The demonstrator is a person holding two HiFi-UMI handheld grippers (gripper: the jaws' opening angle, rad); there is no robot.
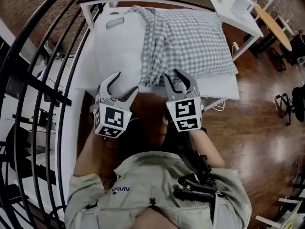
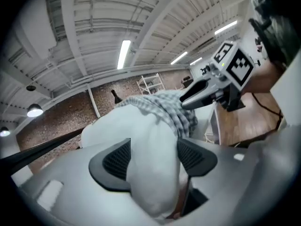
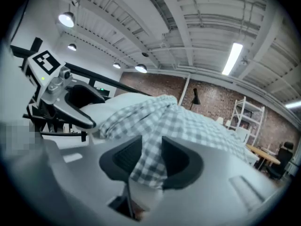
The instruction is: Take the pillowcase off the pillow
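A white pillow (image 1: 116, 42) lies on a white table (image 1: 224, 87), its left half bare. A grey-and-white checked pillowcase (image 1: 190, 37) covers its right half and is bunched along the middle. My left gripper (image 1: 126, 82) is open at the pillow's near edge. In the left gripper view the bare pillow corner (image 2: 141, 131) bulges between the wide jaws (image 2: 153, 157). My right gripper (image 1: 171, 74) is open at the pillowcase's near hem. In the right gripper view a fold of checked cloth (image 3: 150, 140) hangs between the pads without being pinched.
A black metal railing (image 1: 62, 80) curves along the left side of the table. Wooden floor (image 1: 257, 109) lies to the right. Another white desk (image 1: 238, 8) stands at the back right. The person's lap sits close to the table's near edge.
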